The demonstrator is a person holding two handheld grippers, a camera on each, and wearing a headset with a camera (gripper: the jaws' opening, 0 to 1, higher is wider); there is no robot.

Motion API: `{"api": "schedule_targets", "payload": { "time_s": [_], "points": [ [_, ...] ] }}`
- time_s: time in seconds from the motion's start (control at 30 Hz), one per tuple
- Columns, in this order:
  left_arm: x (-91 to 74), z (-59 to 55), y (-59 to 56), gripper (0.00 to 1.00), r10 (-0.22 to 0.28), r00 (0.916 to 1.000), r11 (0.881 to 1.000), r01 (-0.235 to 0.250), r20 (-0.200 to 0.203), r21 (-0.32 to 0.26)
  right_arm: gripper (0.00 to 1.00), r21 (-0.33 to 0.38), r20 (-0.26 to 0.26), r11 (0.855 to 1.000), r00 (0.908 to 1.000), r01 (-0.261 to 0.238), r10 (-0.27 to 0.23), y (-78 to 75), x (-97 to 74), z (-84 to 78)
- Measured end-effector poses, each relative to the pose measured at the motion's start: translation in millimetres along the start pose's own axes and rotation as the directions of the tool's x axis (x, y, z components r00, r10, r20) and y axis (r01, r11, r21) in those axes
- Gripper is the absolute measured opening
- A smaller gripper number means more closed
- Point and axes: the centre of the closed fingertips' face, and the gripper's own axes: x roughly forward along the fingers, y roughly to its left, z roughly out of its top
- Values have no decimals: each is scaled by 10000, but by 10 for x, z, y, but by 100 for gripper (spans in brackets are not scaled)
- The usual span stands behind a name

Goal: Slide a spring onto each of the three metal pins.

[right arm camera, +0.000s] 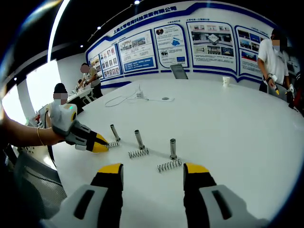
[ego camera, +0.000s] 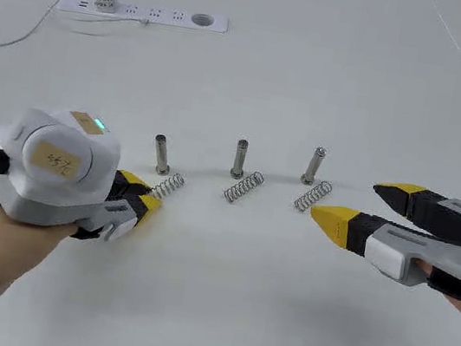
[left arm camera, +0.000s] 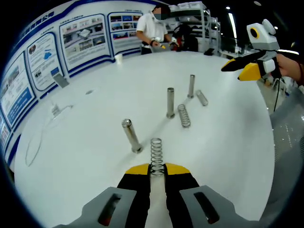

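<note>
Three metal pins stand upright in a row on the white table: left pin (ego camera: 161, 154), middle pin (ego camera: 240, 158), right pin (ego camera: 314, 165). A spring lies in front of each. My left gripper (ego camera: 146, 198) (left arm camera: 156, 167) is shut on the near end of the left spring (ego camera: 170, 184) (left arm camera: 156, 149), which lies just beside the left pin (left arm camera: 130, 135). The middle spring (ego camera: 243, 186) and right spring (ego camera: 313, 196) lie free. My right gripper (ego camera: 345, 200) (right arm camera: 153, 170) is open with nothing between its jaws, just right of the right spring (right arm camera: 169, 165) and right pin (right arm camera: 173, 148).
A white power strip (ego camera: 142, 11) with a plug and cable lies at the table's far left. The table (ego camera: 217, 311) is bare in front of the springs. People stand beyond the table's far edges (left arm camera: 153, 28) (right arm camera: 88, 76).
</note>
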Motion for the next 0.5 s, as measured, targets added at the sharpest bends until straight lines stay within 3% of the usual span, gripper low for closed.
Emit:
{"api": "schedule_targets", "payload": {
  "time_s": [0.27,0.5],
  "points": [
    [-135,158,-68,10,104,9977,9998,-92,671,-181,52,-19,228,9999,9996,-155,155,75,-25,94],
    [-300,335,-179,10,129,9894,9990,-64,1447,-451,51,230,681,9987,9967,-460,444,174,-45,244]
  ]
}}
